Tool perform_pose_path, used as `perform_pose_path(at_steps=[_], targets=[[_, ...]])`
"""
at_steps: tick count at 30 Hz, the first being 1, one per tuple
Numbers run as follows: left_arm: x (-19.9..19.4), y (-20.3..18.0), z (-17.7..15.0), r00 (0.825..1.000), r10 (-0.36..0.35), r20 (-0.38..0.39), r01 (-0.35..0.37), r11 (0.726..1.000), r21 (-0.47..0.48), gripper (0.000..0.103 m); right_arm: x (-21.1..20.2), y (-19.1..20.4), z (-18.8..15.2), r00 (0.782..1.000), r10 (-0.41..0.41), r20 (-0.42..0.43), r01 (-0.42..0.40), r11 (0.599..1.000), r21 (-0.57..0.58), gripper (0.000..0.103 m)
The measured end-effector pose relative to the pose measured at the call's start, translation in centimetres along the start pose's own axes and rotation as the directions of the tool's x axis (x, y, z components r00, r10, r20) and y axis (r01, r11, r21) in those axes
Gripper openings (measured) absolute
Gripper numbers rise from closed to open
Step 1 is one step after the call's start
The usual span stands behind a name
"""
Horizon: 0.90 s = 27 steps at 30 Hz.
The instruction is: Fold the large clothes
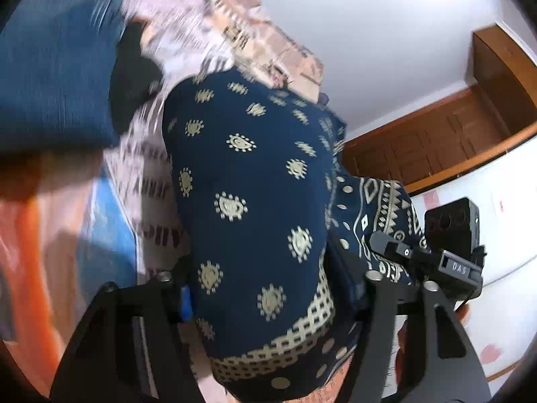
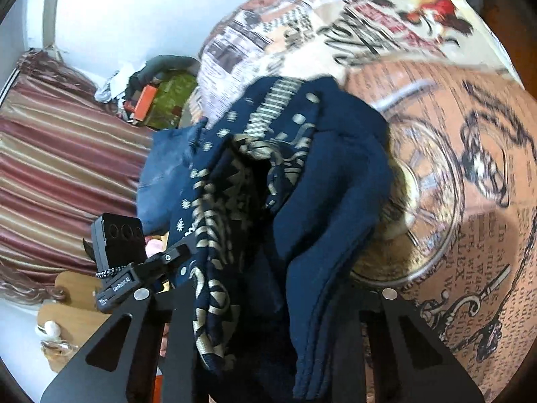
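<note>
A large navy garment (image 1: pixel 248 174) with cream motifs and a patterned border hangs bunched over the bed. In the left wrist view it fills the gap between the fingers of my left gripper (image 1: pixel 272 282), which is shut on a thick fold of it. In the right wrist view, folds of the same garment (image 2: pixel 335 174) run down between the fingers of my right gripper (image 2: pixel 268 299), shut on them. The two grippers are side by side: each view shows the other's black housing (image 1: pixel 449 262) (image 2: pixel 120 268) close by, against the cloth.
A bedsheet with newspaper and clock prints (image 2: pixel 470 168) lies under the garment. A blue cushion (image 1: pixel 50 67) sits at the upper left. A wooden cabinet (image 1: pixel 436 141) lines the wall. A striped curtain (image 2: pixel 50 168) and a heap of clutter (image 2: pixel 161 97) are at the left.
</note>
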<state>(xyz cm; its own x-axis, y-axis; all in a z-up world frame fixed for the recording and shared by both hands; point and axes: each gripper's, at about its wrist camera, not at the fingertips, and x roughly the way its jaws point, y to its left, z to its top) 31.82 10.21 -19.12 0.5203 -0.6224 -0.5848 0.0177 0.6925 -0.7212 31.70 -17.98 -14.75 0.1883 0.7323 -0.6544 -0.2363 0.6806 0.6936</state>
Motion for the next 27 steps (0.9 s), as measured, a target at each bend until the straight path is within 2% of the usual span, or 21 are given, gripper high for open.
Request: perform_pose_path(at_steps=[3,7,11,15,18,22,27], targets=[[-2.5,-1.8,1.4,0.999,0.013,0.047,-0.017,0.998,0.066,0.055,-0.6,2.4,0.8,1.000,-0.002,0.028,0.003,0.999,-0.054,0.022],[-6.4,-3.4,3.4,0.993,-0.003,0.117,-0.011,0.992,0.124,0.053,-1.3,5.7,2.4,0.997,0.029,0.066,-0.022,0.994,-0.110,0.022],[-11.4,-4.2,6.2,0.977,0.003,0.214,-0.042,0.984,0.176,0.052,-1.1,9.7,4.2,0.993,0.068,0.101,-0.049,0.983,-0.179,0.022],[-15.6,-3.6,8.9,0.955,0.023,0.296,-0.083,0.978,0.190,0.052,0.6,13.9,5.9,0.988,0.095,0.118,-0.062,0.964,-0.259,0.022],[-18.0,-2.4,11.0,0.939,0.046,0.342,-0.116,0.976,0.187,0.052,2.8,17.0,7.1,0.986,0.122,0.117,-0.081,0.948,-0.307,0.022],[-21.1,1.4,13.2,0.914,0.100,0.394,-0.171,0.974,0.151,0.052,7.2,20.4,8.4,0.985,0.141,0.097,-0.099,0.930,-0.353,0.022],[-21.5,8.1,14.5,0.902,0.220,0.371,-0.262,0.963,0.066,0.052,15.3,21.1,9.1,0.992,0.127,0.021,-0.113,0.932,-0.343,0.022]])
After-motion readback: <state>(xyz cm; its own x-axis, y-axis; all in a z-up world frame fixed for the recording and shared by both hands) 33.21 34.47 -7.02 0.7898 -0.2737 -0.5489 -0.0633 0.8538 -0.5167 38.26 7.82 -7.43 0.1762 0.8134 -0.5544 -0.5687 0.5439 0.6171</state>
